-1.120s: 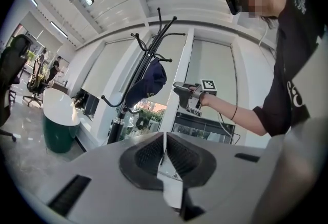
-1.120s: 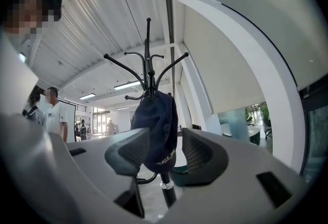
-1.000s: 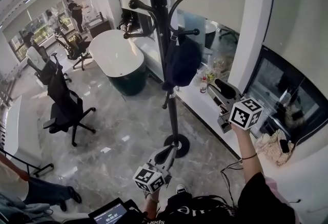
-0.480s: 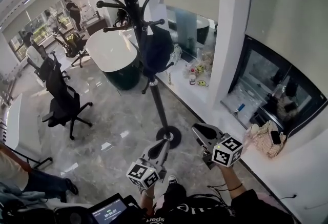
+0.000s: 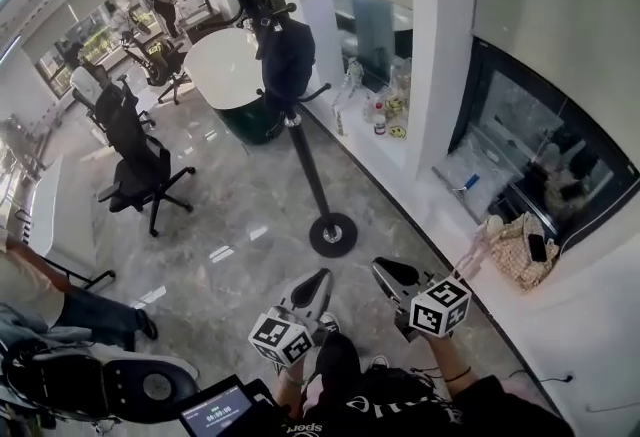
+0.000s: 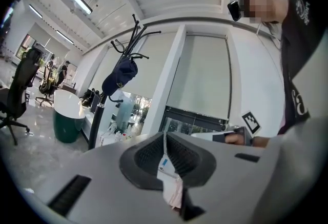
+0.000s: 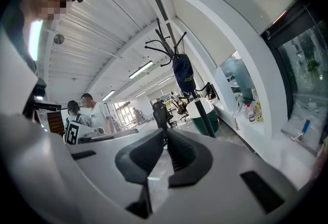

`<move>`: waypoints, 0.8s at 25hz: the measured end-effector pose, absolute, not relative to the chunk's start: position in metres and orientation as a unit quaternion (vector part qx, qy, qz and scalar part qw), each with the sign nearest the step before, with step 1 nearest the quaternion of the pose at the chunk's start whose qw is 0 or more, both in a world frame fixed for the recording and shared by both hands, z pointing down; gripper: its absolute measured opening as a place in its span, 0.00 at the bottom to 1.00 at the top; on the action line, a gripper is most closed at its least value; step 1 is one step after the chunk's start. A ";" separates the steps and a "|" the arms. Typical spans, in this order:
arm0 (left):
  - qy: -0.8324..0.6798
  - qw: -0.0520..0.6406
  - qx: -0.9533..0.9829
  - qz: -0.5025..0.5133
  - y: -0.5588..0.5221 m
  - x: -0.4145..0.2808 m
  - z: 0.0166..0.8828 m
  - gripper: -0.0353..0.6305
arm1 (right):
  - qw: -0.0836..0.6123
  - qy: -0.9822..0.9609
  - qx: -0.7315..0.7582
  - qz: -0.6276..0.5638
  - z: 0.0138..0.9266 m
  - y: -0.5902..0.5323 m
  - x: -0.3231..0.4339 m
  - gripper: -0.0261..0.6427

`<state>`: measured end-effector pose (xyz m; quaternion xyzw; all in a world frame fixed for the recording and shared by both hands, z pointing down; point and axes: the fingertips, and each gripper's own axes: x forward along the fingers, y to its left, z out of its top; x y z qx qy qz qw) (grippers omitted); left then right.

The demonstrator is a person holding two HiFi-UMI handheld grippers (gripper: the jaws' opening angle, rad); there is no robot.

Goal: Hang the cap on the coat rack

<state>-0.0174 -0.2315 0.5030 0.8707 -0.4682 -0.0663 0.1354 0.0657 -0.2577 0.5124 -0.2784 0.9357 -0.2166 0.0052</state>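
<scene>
A dark navy cap (image 5: 285, 55) hangs on a hook of the black coat rack (image 5: 305, 160); neither gripper touches it. It also shows far off in the left gripper view as the cap (image 6: 119, 77) and in the right gripper view as the cap (image 7: 183, 75). My left gripper (image 5: 315, 283) sits low in front of me, well back from the rack's round base (image 5: 333, 234), jaws together (image 6: 164, 136). Beside it, my right gripper (image 5: 390, 273) has just been closing; its tips (image 7: 165, 133) meet with nothing between them.
Black office chairs (image 5: 140, 160) stand on the marble floor at left. A white oval table on a green base (image 5: 228, 70) stands behind the rack. A white window ledge (image 5: 425, 200) with bottles (image 5: 378, 115) runs along the right, a woven bag (image 5: 520, 245) on it. A seated person's legs (image 5: 60, 310) are at lower left.
Both grippers have drawn back from the rack and sunk low. The right one came down from beside the cap and its jaws closed. The cap stays on its hook.
</scene>
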 end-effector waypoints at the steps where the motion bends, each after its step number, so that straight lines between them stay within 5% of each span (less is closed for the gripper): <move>1: -0.470 0.137 0.870 -0.063 -0.225 -0.014 0.504 0.06 | 0.006 0.937 -0.274 -0.216 0.514 -0.251 0.067 0.09; 20: -0.452 0.110 0.883 -0.058 -0.131 -0.017 0.481 0.06 | 0.000 0.941 -0.271 -0.202 0.516 -0.148 0.041 0.08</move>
